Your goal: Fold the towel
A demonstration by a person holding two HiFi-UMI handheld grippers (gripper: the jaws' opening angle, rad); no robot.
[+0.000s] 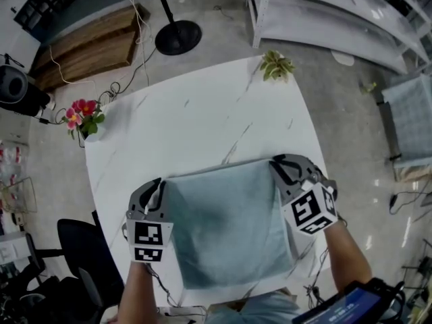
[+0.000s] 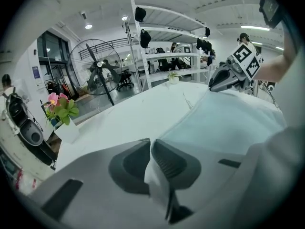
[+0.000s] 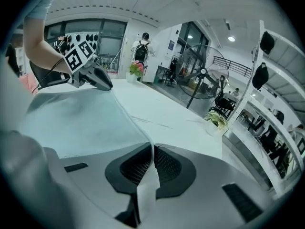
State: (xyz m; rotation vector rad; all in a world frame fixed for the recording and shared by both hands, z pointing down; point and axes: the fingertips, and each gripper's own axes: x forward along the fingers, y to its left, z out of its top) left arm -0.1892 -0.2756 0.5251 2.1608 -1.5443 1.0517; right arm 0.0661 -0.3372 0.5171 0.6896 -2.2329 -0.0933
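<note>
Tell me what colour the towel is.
The towel is plain pale blue-grey, with no pattern; the head view shows it best.

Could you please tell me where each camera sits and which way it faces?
Head view: on the person's head, steeply down onto the table and towel; both forearms, left gripper, right gripper show.
Left gripper view: along its jaws, shut on a towel corner, toward the fan.
Right gripper view: likewise; left gripper at its left.
All share the towel.
</note>
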